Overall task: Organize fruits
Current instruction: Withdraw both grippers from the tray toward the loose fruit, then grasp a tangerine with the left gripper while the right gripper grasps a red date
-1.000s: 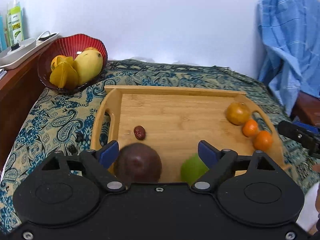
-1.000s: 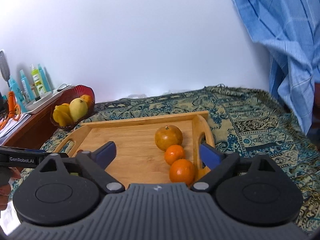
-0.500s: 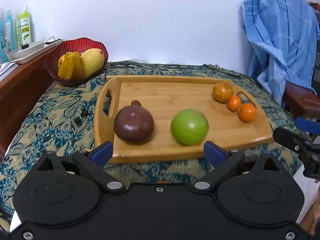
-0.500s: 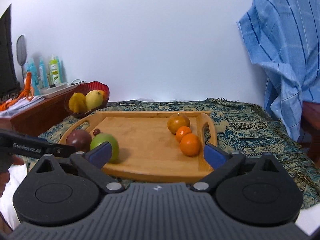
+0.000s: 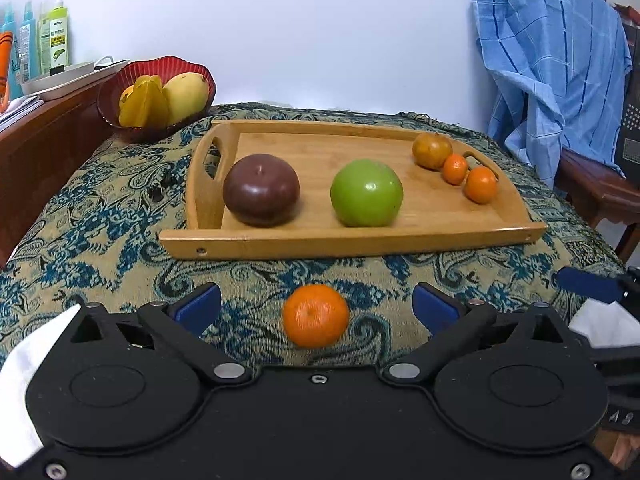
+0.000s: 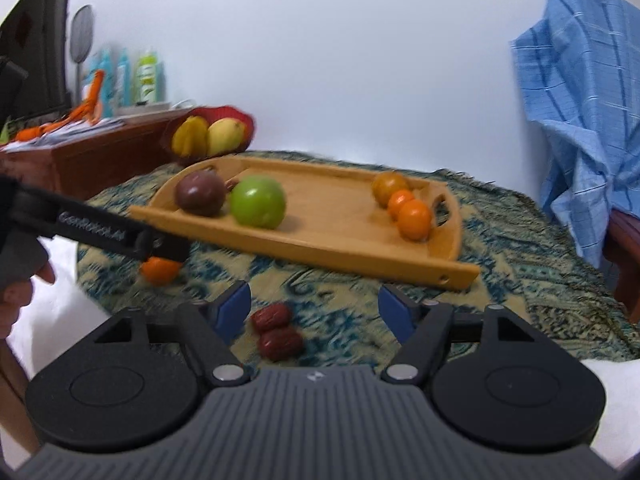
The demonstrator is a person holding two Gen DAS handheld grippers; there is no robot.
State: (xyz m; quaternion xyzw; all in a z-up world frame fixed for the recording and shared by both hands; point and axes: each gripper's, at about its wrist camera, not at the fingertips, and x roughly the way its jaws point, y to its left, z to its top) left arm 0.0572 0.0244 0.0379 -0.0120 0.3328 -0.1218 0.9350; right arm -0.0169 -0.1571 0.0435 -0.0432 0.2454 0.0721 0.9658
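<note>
Here, the left tongs (image 5: 316,306) stand spread wide, their jaws opening, with a loose orange (image 5: 315,315) lying between the blue pads but touched by neither; it rests on the patterned cloth (image 5: 100,216) just in front of the wooden tray (image 5: 352,242). The right tongs (image 6: 314,308) are closing, jaws not yet pressing anything, with 2 red dates (image 6: 275,330) lying side by side on the cloth between them, nearer the left pad. On the tray sit a dark brown fruit (image 5: 261,189) and a green apple (image 5: 366,192) toward the front, and a row of 3 small fruits by the right handle: 1 brownish-orange fruit (image 5: 432,150) and 2 small oranges (image 5: 468,174). A red bowl (image 5: 160,68) with yellow fruit stands behind the tray's left corner. By judgement, the loose orange is light, round and prone to rolling, with a slightly yielding peel; it is best taken across its widest girth with moderate pressure. The dates look light, small and soft with wrinkled skins; each should be pinched singly across its short axis, as the pair touching each other may shift or be squashed together.
</note>
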